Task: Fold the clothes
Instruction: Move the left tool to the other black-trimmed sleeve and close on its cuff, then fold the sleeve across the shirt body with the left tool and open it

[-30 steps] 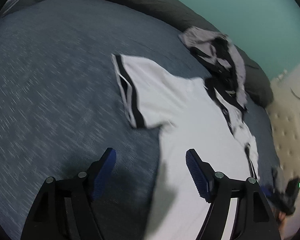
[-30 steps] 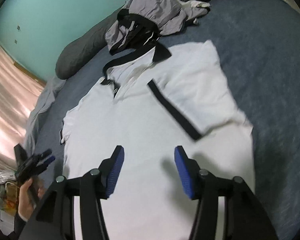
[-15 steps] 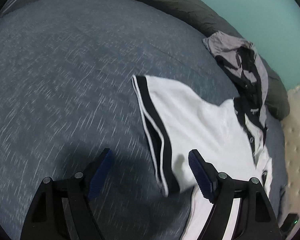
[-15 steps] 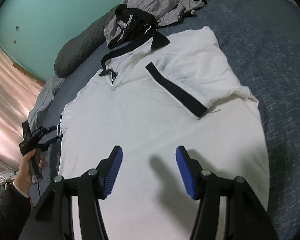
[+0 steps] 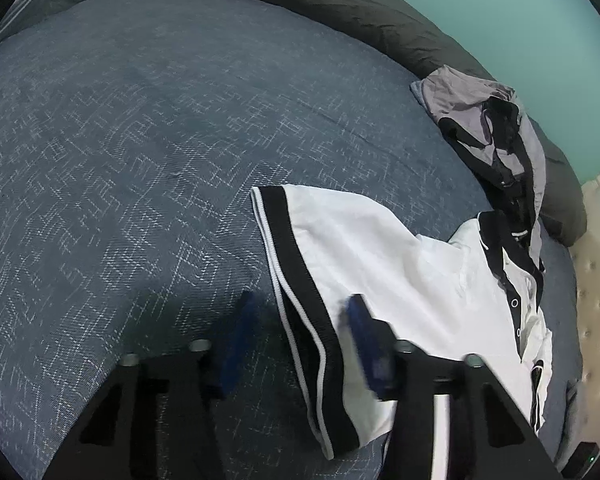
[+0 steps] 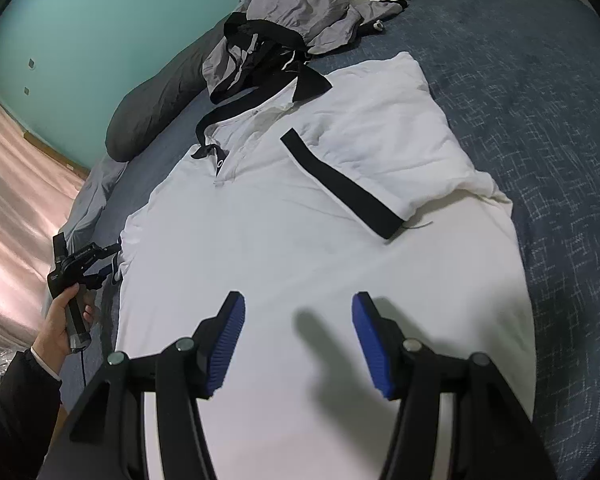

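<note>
A white polo shirt (image 6: pixel 284 248) with black collar and cuffs lies face up on the blue bedcover (image 5: pixel 140 160). One sleeve is folded in over the chest, its black cuff (image 6: pixel 342 186) lying slantwise. The other sleeve (image 5: pixel 364 240) lies spread out flat. My left gripper (image 5: pixel 302 344) is open and low, its blurred blue fingers (image 5: pixel 236 340) straddling that sleeve's black cuff (image 5: pixel 300 292). In the right wrist view a hand holds the left gripper (image 6: pixel 110 260) at the shirt's left edge. My right gripper (image 6: pixel 300 340) hovers open over the shirt's lower body, holding nothing.
A crumpled grey and black garment (image 6: pixel 288 24) lies just beyond the collar. A long dark bolster (image 5: pixel 340 8) runs along the teal wall. A pale tufted surface (image 5: pixel 596 280) borders the bed on one side, a pinkish one (image 6: pixel 16 184) in the right wrist view.
My left gripper has swung to the spread sleeve and come down, so the black cuff now lies between its fingers, which have drawn closer together. The right gripper has barely shifted.
</note>
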Demonstrator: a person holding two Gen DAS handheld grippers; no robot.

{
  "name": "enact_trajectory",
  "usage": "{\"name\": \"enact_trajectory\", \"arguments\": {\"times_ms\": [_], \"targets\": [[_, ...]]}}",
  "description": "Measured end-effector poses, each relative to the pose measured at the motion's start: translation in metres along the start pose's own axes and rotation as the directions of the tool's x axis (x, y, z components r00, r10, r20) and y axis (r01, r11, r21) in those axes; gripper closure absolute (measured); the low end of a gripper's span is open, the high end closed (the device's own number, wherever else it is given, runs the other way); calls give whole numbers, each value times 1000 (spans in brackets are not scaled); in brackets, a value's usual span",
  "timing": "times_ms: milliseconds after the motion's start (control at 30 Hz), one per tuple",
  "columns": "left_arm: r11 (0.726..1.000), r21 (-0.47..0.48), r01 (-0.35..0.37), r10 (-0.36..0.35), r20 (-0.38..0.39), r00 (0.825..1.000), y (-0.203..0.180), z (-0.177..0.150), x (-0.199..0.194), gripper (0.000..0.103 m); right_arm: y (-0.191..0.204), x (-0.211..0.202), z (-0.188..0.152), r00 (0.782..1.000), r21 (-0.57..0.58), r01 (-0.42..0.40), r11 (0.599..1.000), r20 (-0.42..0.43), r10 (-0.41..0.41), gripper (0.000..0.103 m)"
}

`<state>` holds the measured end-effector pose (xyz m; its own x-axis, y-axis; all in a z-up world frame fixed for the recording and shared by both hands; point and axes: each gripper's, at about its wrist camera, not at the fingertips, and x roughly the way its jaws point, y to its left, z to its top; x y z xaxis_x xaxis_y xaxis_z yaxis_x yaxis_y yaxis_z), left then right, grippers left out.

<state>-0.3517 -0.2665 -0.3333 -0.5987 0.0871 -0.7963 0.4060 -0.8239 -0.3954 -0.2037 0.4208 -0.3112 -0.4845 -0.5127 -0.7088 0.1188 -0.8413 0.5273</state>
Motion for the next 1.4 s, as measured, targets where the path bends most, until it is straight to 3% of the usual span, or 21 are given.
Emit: {"name": "enact_trajectory", "arguments": {"times_ms": [233,333,533,733,867,1100,1233,1400], "targets": [[1000,13,13,-13,-3,1000,-3,-2,-4,82,-1,0,1,1000,8,-3,1000,3,3,46],[998,60,0,-1,16,1000,-13,-3,-13,98,-1,0,1,1000,9,-4,1000,4,4,46],[990,142,4,-12,53,999,-46,-5,-29,98,-3,-1,2,1000,18,-6,1000,10,5,46],[964,264,-4,-16,73,997,-92,-15,-41,98,-6,-3,4,1000,30,-10,999,18,10,46],[936,351,-18,-6,67,998,-120,-25,-38,98,-7,-4,4,1000,37,-15,999,21,14,46],[834,551,-35,44,-2,999,-177,-70,-13,98,-8,-7,4,999,47,-26,999,24,24,46],[792,611,-12,52,-47,998,-193,-94,-7,98,-7,-8,4,999,50,-32,998,26,31,46],[760,650,4,71,-89,993,-199,-110,-12,97,-8,-10,5,999,60,-38,997,33,36,46]]}}
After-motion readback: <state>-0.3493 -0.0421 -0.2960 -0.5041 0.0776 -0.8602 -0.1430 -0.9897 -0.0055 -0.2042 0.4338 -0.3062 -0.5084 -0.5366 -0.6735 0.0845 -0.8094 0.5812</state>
